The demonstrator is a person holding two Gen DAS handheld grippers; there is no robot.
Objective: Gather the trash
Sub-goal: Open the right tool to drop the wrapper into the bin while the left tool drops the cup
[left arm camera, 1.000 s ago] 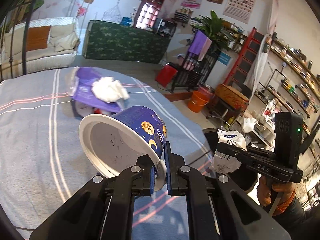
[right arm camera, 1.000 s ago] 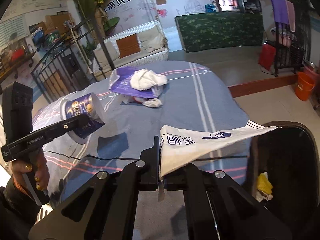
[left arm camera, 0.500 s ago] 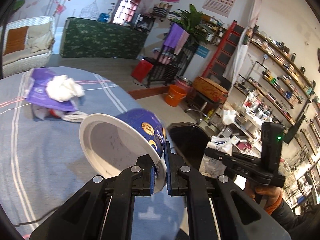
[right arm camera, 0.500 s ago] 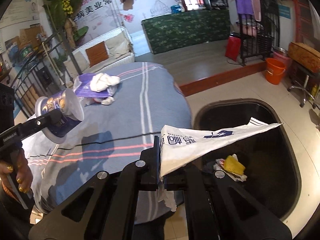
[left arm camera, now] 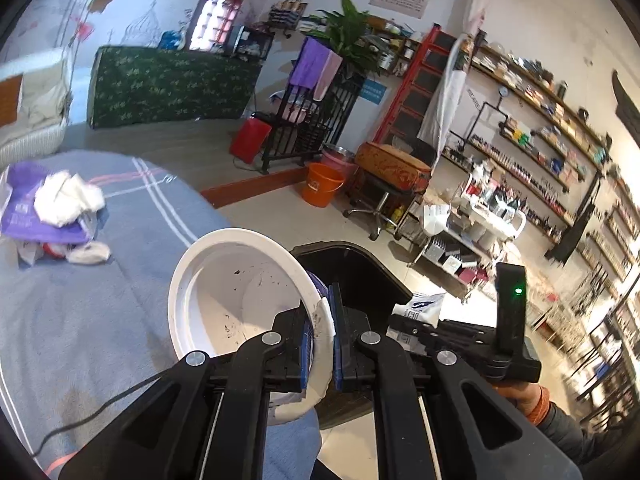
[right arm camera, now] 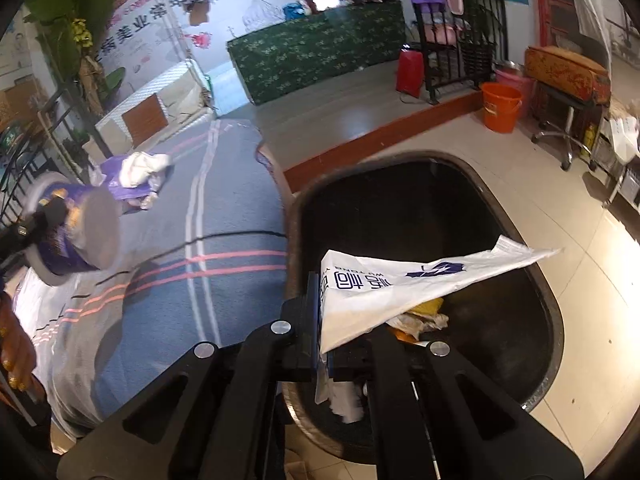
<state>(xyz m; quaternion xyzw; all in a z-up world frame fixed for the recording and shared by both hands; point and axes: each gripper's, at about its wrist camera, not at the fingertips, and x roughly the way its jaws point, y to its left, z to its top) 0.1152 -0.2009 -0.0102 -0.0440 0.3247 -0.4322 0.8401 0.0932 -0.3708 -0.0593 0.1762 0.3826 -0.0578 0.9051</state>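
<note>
Beside blue-grey striped tablecloth: black trash bin on floor, scraps inside. Above bin, white printed wrapper pinched in closed right gripper. At table edge, white-lined cup clamped by rim in left gripper.

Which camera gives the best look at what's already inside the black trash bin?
The right wrist view: it looks down into the black trash bin, showing yellow and crumpled scraps partly behind the held white printed plastic bag. The left wrist view shows only the bin's dark rim and wall, no contents.
</note>
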